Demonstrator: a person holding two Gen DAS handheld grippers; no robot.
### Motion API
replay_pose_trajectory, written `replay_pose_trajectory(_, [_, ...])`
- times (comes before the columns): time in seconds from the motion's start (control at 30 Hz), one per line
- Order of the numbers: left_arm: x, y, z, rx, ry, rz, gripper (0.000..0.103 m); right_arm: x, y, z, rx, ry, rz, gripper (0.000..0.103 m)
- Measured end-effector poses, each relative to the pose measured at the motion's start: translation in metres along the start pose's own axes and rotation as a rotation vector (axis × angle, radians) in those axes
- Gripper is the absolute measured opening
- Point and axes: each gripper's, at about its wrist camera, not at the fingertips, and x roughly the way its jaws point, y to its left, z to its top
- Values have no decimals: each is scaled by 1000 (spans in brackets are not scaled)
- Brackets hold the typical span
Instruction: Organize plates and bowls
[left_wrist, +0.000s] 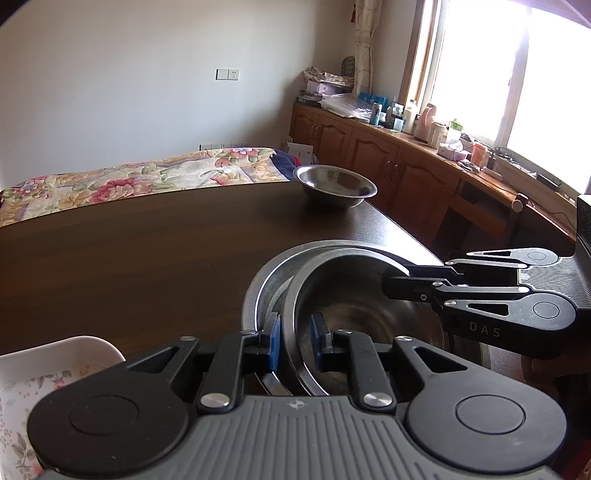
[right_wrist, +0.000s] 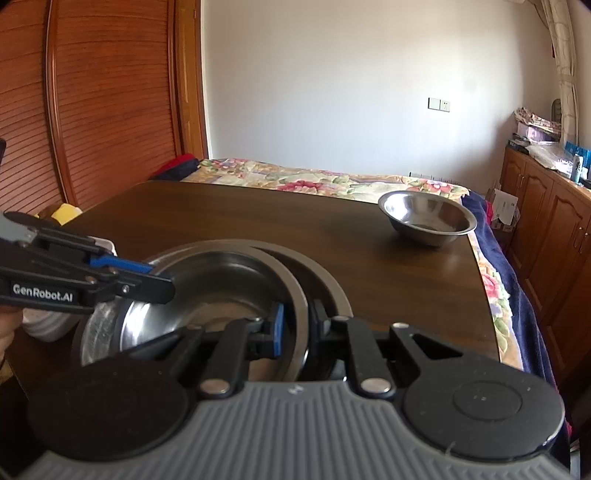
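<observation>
Both tongs straddle the rim of the shiny steel bowl (left_wrist: 364, 295), nested in a wider steel basin (left_wrist: 258, 291) at the near worktop (left_wrist: 129, 258) edge. Left tongs (left_wrist: 294, 341): pads just off the rim, slightly apart. Right tongs (right_wrist: 297, 326): clamped on the rim. Free both before withdrawing; don't drag the bowl. Only the left view shows the white floral dish (left_wrist: 40, 376); the right view shows a louvred wooden door (right_wrist: 92, 103).

Each camera sits on its own gripper, looking forward and a little down, very close to the stacked bowls (left_wrist: 354, 295). The left one faces the window (left_wrist: 517, 74), the right one the wooden door (right_wrist: 92, 92). Both see the far bowl (right_wrist: 428, 218).
</observation>
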Motion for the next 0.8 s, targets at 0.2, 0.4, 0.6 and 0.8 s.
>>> replay_pose_trajectory(0.2, [-3,0,2,4,-16,8,20,-1,0,-1,9,-4,1,17])
replay_pose_trajectory(0.4, [-7,0,3,7,-27,16,20,-4,-4,2,19,-17,-2,17])
replay_pose_trajectory(0.6, [-7,-1,8,18,-28,24,23,-7,-7,5,29,-35,-4,17])
replay_pose_trajectory(0.8, [2,-3,25,41,-40,52,30,-11,-20,13,44,-70,-10,17])
